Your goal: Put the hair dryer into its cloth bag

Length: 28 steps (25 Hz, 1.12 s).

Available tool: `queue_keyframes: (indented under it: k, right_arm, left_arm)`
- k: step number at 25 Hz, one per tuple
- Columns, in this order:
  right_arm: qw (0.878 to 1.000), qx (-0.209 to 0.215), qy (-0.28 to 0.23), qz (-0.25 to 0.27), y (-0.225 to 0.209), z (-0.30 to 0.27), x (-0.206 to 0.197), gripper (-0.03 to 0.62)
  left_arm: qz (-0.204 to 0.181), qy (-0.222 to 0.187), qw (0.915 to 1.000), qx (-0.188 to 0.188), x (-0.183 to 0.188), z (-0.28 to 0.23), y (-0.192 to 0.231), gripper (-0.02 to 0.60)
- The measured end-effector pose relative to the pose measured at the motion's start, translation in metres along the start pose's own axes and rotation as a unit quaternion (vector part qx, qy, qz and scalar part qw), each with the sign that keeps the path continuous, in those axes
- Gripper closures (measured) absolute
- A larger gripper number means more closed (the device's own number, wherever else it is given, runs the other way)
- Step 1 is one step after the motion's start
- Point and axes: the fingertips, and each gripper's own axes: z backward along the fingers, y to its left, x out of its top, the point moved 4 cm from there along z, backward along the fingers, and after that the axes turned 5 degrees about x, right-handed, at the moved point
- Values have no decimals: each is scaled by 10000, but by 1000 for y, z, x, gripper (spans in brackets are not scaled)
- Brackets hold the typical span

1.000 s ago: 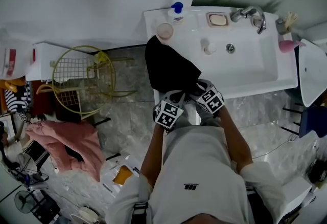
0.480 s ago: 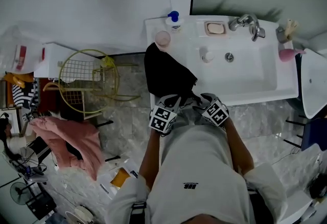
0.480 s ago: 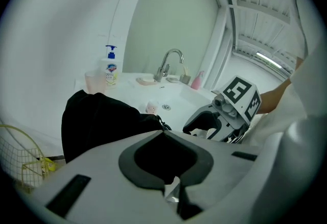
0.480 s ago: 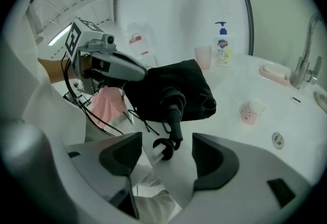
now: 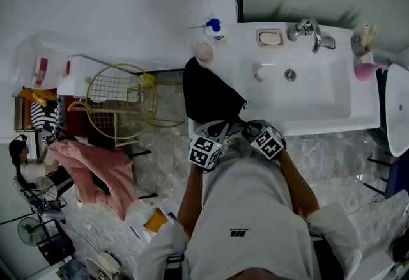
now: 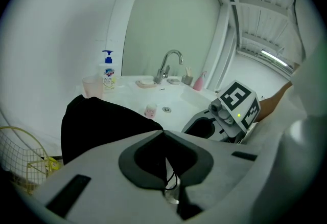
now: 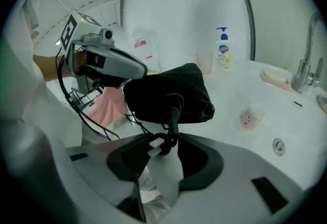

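Between right gripper [image 7: 158, 142] jaws (just closing): cord [image 7: 172, 111] from cloth bag [image 7: 168, 90].

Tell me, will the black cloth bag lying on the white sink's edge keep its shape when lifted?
Probably not: the black cloth bag drapes limply over the white sink rim, so it should sag. Its rounded bulge suggests weight inside, likely swinging low.

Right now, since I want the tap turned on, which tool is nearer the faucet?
Right. In the head view the right tool is below-left of the faucet; the left tool sits farther left of it.
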Motion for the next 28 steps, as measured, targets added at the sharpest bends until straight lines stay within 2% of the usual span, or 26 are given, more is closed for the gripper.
queue_keyframes:
  k: [5,19,25,28]
  right_arm:
    - [9996,98,-234,-109,-7,-3,6,424]
    - [9988,193,-210,-387,-18,-13,17,425]
    - [9941,320,-512,-902,-20,-9,22,428]
    - [9888,467,-718,-1223,-19,-7,25,428]
  left_arm:
    - [67,-31,10000,5,2,0,-10,558]
    - [79,21,9996,-265,-5,-8,-22,558]
    - [-197,293,9980,-522,-15,-15,-27,558]
    - [-290,281,9966,-718,-13,-14,-30,558]
